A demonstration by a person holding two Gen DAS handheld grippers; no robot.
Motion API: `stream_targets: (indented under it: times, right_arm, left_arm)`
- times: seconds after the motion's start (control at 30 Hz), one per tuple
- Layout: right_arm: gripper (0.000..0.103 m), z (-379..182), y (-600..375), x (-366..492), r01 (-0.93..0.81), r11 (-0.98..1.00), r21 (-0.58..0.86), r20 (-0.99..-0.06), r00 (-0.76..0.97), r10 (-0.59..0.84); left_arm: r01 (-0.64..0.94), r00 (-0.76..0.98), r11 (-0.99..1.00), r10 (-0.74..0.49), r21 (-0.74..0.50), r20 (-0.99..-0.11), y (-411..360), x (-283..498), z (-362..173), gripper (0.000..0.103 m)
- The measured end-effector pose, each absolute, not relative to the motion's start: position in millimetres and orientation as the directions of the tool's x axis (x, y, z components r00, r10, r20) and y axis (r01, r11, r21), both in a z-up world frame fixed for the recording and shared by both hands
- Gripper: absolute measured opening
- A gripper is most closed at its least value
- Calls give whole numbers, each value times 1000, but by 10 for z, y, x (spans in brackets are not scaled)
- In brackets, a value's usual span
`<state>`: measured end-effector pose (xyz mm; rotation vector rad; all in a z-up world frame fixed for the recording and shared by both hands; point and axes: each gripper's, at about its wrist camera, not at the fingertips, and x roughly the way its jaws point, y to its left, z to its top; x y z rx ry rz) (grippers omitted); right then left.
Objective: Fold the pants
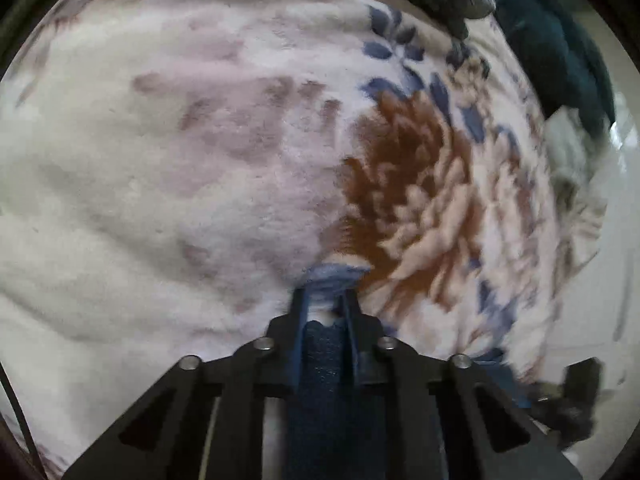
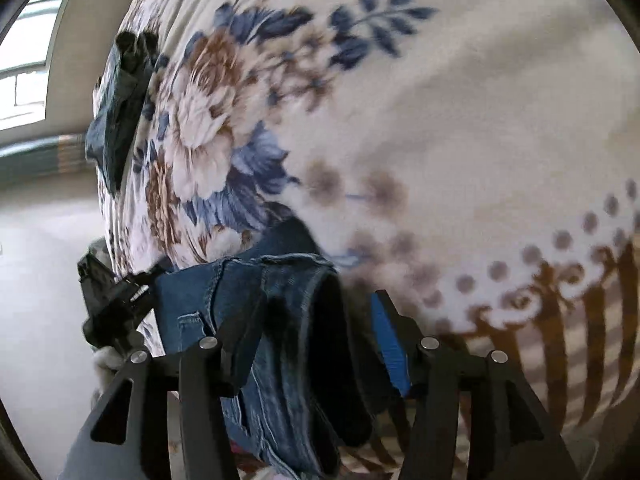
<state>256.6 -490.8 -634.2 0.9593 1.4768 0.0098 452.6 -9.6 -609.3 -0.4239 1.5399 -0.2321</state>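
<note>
The blue denim pants (image 2: 280, 320) lie bunched on a floral blanket (image 2: 440, 100), with a dark fold at their right side. My right gripper (image 2: 320, 304) straddles this bunch with its fingers well apart; the blue right pad (image 2: 386, 336) stands just off the cloth, so it is open. In the left wrist view my left gripper (image 1: 324, 296) is shut on a narrow strip of the pants (image 1: 324, 360), whose pale blue edge pokes out past the fingertips. The left gripper's black body (image 2: 108, 308) shows at the pants' left end in the right wrist view.
The white blanket with brown and blue flowers (image 1: 200, 160) covers the bed. A dark teal garment (image 1: 552, 60) lies at the bed's edge, also visible as a dark heap (image 2: 120, 112). Pale floor (image 2: 40, 280) and a window (image 2: 28, 60) lie beyond the edge.
</note>
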Motion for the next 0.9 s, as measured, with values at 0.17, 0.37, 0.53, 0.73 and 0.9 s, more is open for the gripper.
stream_targets:
  times: [0.17,0.37,0.53,0.73,0.9]
  right_arm:
    - [64,-6194,-4951,2328,546,660,516,-839,165,519]
    - [88,-6222,-4749,2187,497,655,570,-798,146,584]
    - [93,-6575,-4588,2198,446,670,593,-776,96,623]
    - [103,-7000,-4574,2349,418,537,733,-620,87,780]
    - [103,-7029,-4550,2402,385,456,802,-512,51,858]
  left_arm:
    - [-392,189,765,-477,-511,-858,453,4437,-5954,14]
    - [-365,257,635,-634,-681,-729,611,4104,-5724,74]
    - [-246,74,709,-666,-661,-742,232,3782,-5956,77]
    - [-202,-11,726,-673,-657,-740,34,3587,-6196,77]
    - [-140,-43,759,-646,-636,-762,-74,3589,-6095,77]
